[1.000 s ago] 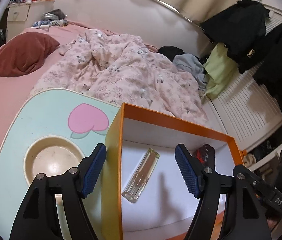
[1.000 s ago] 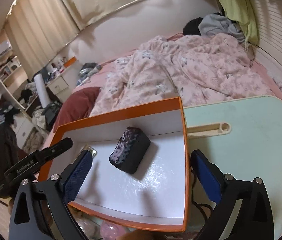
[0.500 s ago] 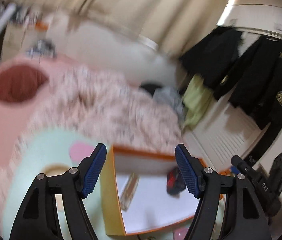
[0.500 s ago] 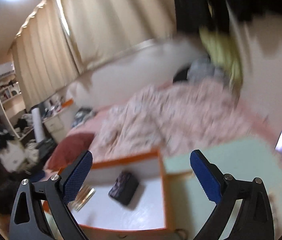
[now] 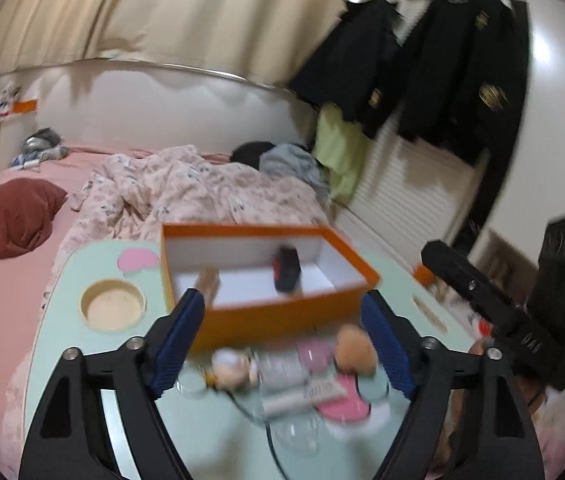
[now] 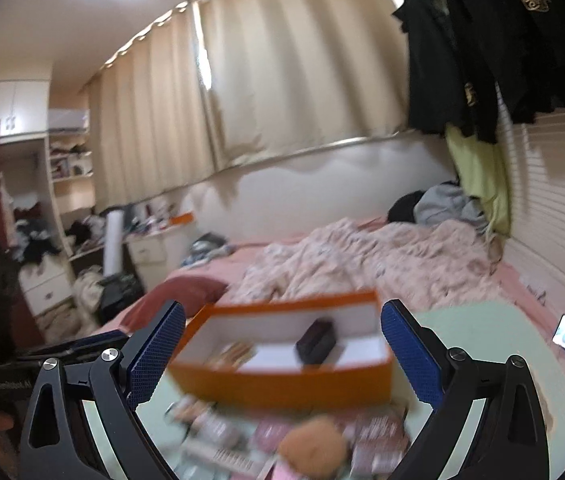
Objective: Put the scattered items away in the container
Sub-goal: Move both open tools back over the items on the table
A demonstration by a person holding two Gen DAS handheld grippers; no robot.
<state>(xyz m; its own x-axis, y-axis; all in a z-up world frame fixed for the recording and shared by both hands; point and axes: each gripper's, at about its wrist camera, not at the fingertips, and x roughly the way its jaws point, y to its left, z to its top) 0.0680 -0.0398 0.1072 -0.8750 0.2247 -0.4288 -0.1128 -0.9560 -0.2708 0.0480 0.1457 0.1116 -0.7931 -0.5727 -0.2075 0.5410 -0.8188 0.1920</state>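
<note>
**Hovering over the clutter, both grippers empty**

Hanging above the near end of the pale green lap table (image 5: 54, 344), the left gripper (image 5: 282, 344) has its blue-padded fingers spread wide with nothing between them. Just ahead of its fingertips sits the orange cardboard box with a white inside (image 5: 266, 312), open at the top. Inside it lie a small dark pouch (image 5: 287, 270) toward the right and a clear tube-like item (image 5: 207, 280) toward the left — blur hides the detail of both.

Below and between the left fingers, on the table in front of the box, is the scatter of small items (image 5: 282, 372): a tan fluffy ball (image 5: 356, 350), pink and white pieces, and some clear round ones, all smeared by motion.

The right gripper (image 6: 282, 360) is likewise wide apart and empty — the same box (image 6: 282, 384) fills the gap between its fingers, with the pouch (image 6: 316, 340) inside. Beneath it the fluffy ball (image 6: 314, 444) and pink bits lie on the table (image 6: 482, 328). Beyond the table are a pink bed with a rumpled floral quilt (image 6: 362, 260) and beige curtains (image 6: 262, 80).
</note>
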